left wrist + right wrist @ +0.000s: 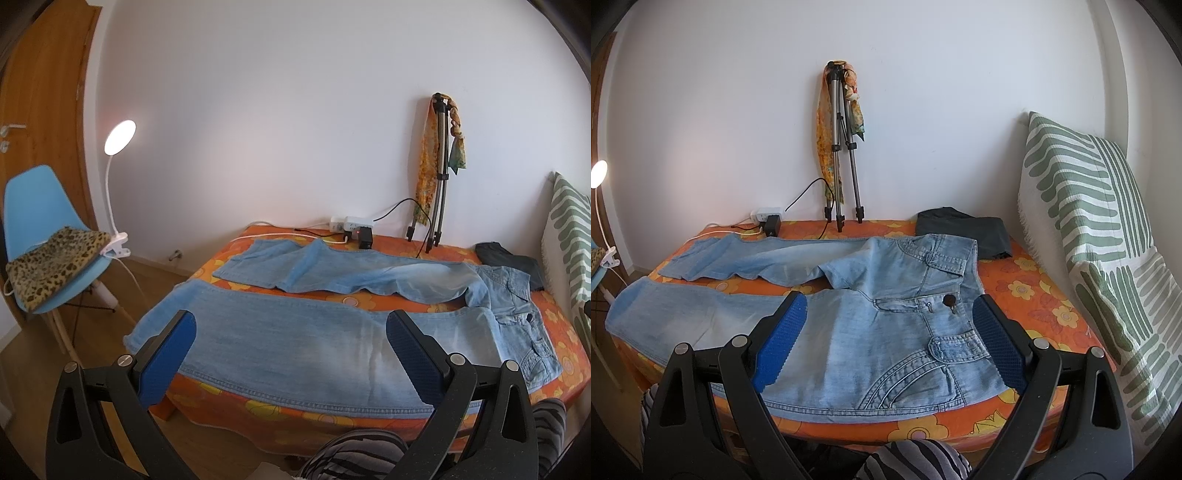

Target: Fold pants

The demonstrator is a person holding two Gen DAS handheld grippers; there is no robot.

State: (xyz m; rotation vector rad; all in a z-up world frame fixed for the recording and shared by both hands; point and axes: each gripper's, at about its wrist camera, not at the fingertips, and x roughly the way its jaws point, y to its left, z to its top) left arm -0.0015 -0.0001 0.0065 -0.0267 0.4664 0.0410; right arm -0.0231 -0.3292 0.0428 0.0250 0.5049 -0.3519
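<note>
Ahead of both tongs, the left tongs [291,328] and right tongs [888,314] gaping and empty, the jeans [849,325] lie spread flat on the bed [1045,302]: to fold cleanly, grip hem and waistband together, keeping seams aligned.

one jeans [849,295], one tripod [842,147], one lamp [119,137]

No lettering shows up anywhere in either wrist view — nothing printed, no brand, no number. The jeans [849,317] carry no readable tag or patch, only a dark button at the waistband. The white power strip [351,223] at the far edge of the bed shows a small red light, no legible marking — too small to tell more.
</note>
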